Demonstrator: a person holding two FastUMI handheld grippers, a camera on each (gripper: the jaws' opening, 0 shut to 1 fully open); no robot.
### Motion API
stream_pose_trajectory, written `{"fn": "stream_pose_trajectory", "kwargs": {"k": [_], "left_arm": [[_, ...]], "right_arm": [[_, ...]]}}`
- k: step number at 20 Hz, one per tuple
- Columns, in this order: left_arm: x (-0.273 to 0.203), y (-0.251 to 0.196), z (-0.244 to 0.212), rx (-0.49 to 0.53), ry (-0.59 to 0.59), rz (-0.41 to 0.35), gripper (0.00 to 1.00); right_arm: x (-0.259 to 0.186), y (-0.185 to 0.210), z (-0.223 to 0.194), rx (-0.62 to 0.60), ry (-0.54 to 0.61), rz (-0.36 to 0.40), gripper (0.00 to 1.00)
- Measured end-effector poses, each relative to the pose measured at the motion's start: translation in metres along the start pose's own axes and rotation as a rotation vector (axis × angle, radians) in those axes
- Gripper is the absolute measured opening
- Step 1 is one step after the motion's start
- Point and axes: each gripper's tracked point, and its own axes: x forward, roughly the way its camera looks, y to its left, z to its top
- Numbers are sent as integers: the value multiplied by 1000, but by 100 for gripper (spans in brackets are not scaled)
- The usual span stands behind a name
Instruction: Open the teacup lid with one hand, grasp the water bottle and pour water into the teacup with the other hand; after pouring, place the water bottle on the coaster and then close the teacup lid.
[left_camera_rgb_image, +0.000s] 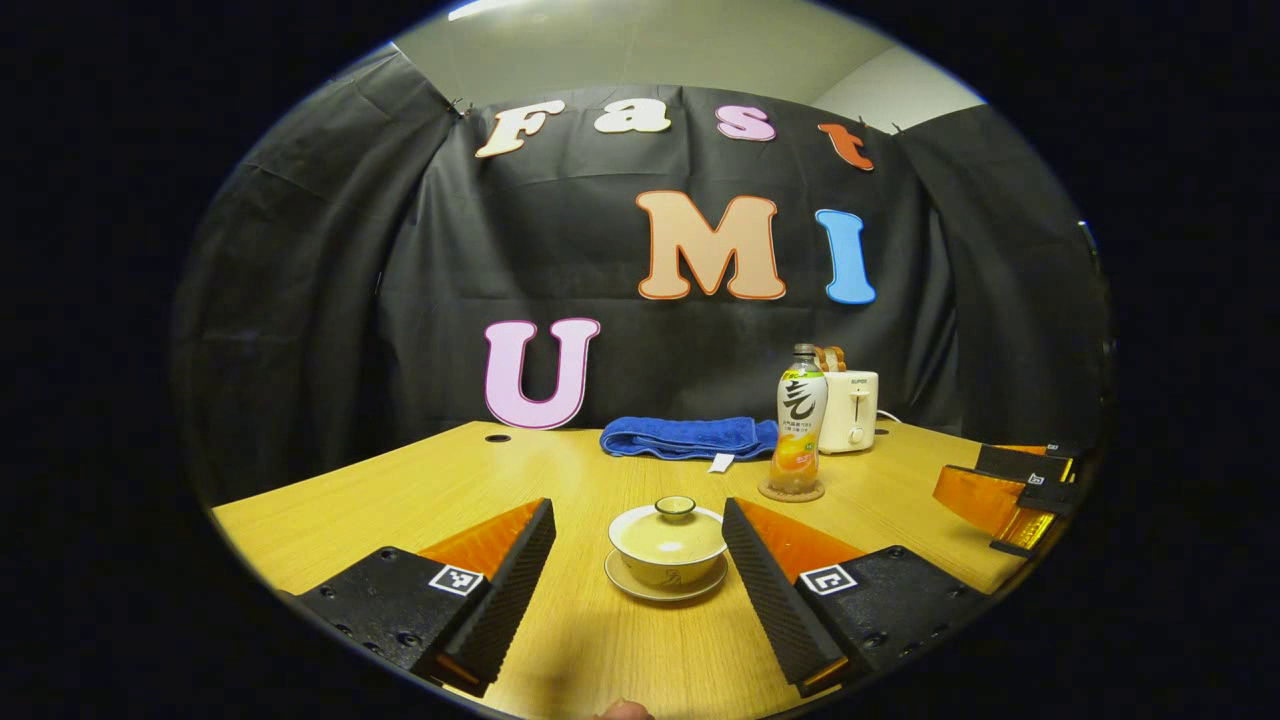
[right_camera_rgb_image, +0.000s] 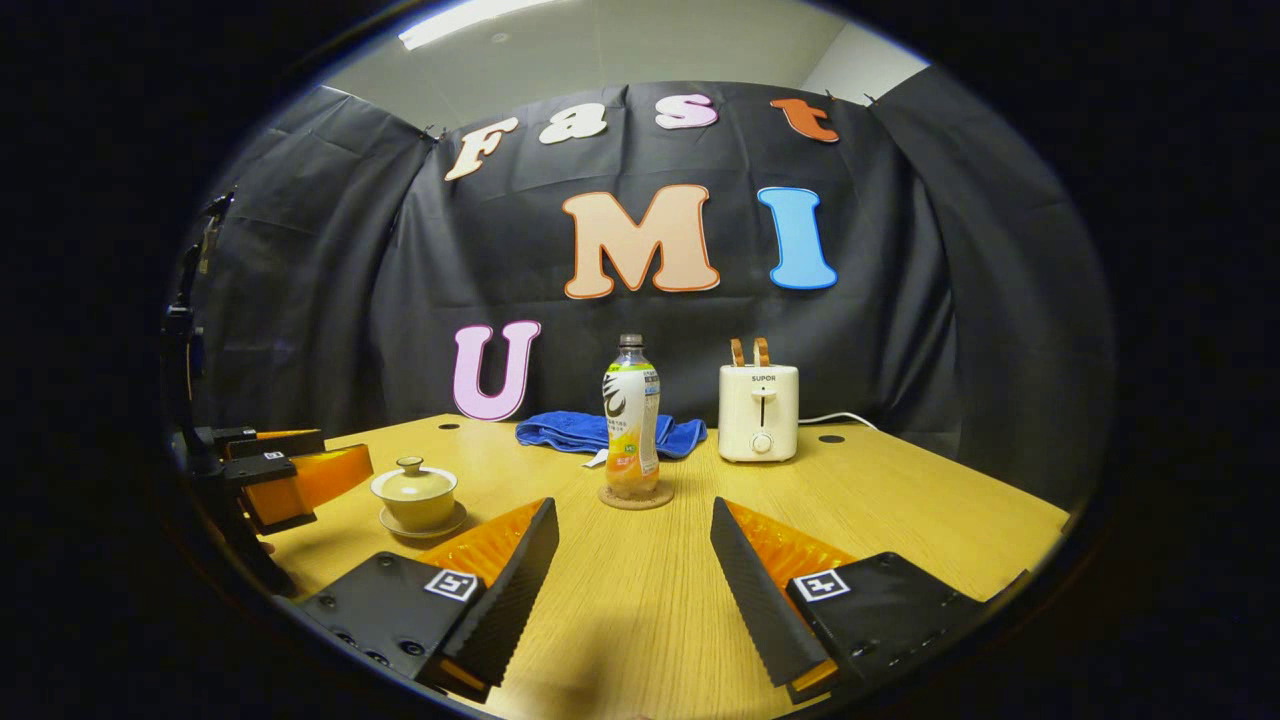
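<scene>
A cream teacup (left_camera_rgb_image: 667, 556) sits on its saucer with the lid (left_camera_rgb_image: 675, 508) on, straight ahead of my left gripper (left_camera_rgb_image: 638, 535), which is open and short of the cup. The water bottle (left_camera_rgb_image: 800, 421) holds orange drink and stands upright on a round cork coaster (left_camera_rgb_image: 791, 491) behind the cup to the right. In the right gripper view the bottle (right_camera_rgb_image: 631, 417) stands on the coaster (right_camera_rgb_image: 636, 496) ahead of my open right gripper (right_camera_rgb_image: 634, 535), with the teacup (right_camera_rgb_image: 416, 496) to its left. The left gripper (right_camera_rgb_image: 275, 470) shows at the far left there, the right gripper (left_camera_rgb_image: 1010, 485) at the left view's right edge.
A folded blue towel (left_camera_rgb_image: 688, 437) lies at the back of the wooden table (left_camera_rgb_image: 400, 500). A cream toaster (right_camera_rgb_image: 759, 412) with its cord stands at the back right. Black cloth walls close in the booth behind the table.
</scene>
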Motion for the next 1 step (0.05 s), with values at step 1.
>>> {"fn": "stream_pose_trajectory", "kwargs": {"k": [1], "left_arm": [[0, -1, -3, -2, 5, -1, 98]], "right_arm": [[-2, -2, 2, 5, -8, -7, 98]]}}
